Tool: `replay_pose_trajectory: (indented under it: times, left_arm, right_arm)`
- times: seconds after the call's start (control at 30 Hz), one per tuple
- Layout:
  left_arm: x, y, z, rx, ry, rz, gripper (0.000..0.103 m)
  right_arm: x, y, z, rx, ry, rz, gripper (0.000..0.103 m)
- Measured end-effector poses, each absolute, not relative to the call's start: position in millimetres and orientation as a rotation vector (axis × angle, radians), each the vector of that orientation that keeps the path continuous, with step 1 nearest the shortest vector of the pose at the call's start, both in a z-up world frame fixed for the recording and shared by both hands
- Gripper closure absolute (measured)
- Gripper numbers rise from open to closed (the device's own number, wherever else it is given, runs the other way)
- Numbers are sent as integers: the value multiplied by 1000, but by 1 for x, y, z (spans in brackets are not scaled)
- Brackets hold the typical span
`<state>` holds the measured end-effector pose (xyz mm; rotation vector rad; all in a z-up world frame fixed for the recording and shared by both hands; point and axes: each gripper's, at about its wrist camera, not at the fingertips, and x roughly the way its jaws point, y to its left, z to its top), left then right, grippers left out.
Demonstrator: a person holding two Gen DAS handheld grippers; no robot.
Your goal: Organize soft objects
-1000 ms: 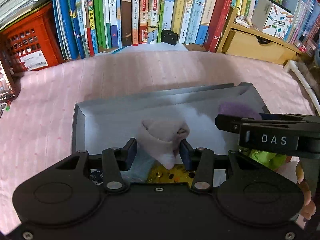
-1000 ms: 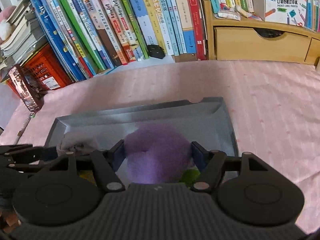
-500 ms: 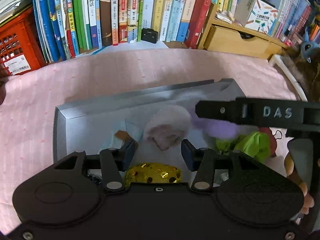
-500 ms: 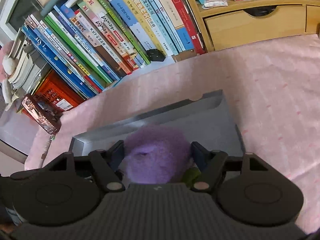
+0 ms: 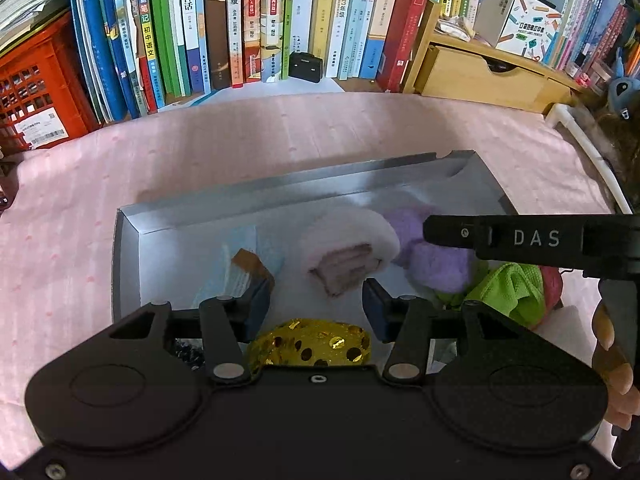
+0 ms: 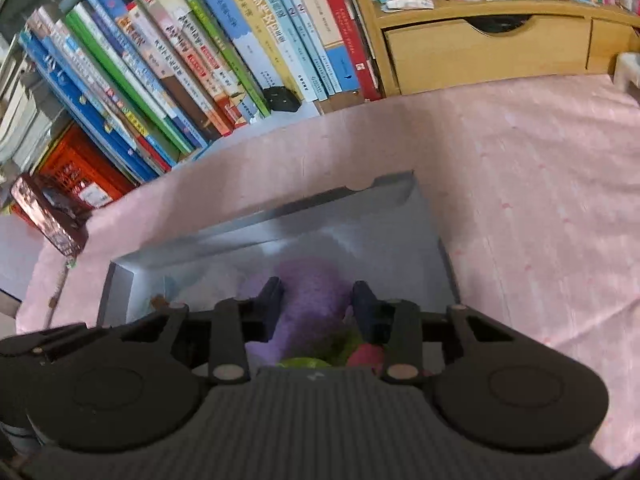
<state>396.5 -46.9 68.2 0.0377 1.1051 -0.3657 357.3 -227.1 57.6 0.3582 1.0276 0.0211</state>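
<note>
the right gripper [image 6: 316, 304] has just been closing and now pinches the purple plush [image 6: 312, 292] inside the grey tray [image 6: 256, 236]. the left gripper [image 5: 318, 300] hangs released — the pink roll [image 5: 348, 248] lies just ahead of it, untouched.

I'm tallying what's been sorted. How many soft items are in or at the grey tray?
5 that I can see: white roll mid-tray, purple fluffy piece right of it, between the right gripper's pads, pale blue cloth left, green cloth and a red piece at the right edge. The grippers may hide more.
</note>
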Motion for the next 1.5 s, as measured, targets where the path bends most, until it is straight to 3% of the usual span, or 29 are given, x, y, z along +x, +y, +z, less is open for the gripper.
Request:
replay_pose_trajectory:
  times: [0.27,0.37,0.63,1.2,1.5]
  left_arm:
    - [390,-43,81,41,1084,-355,54]
    - [386,-42,89,41,1067,-350,54]
    - [365,-38,119,45,1004,-339,51]
    - [282,-24,175,64,780,-319,31]
    - [225,-14,186,64,650,-319,25]
  right_arm:
    - [352,-227,71,358,997,30,56]
    - [346,-227,81,359,966,41,42]
    - [325,-224,109,315,889,39,36]
    - [249,-212,161,178,680,58,19]
    - [190,-202,175,74,536,92,13]
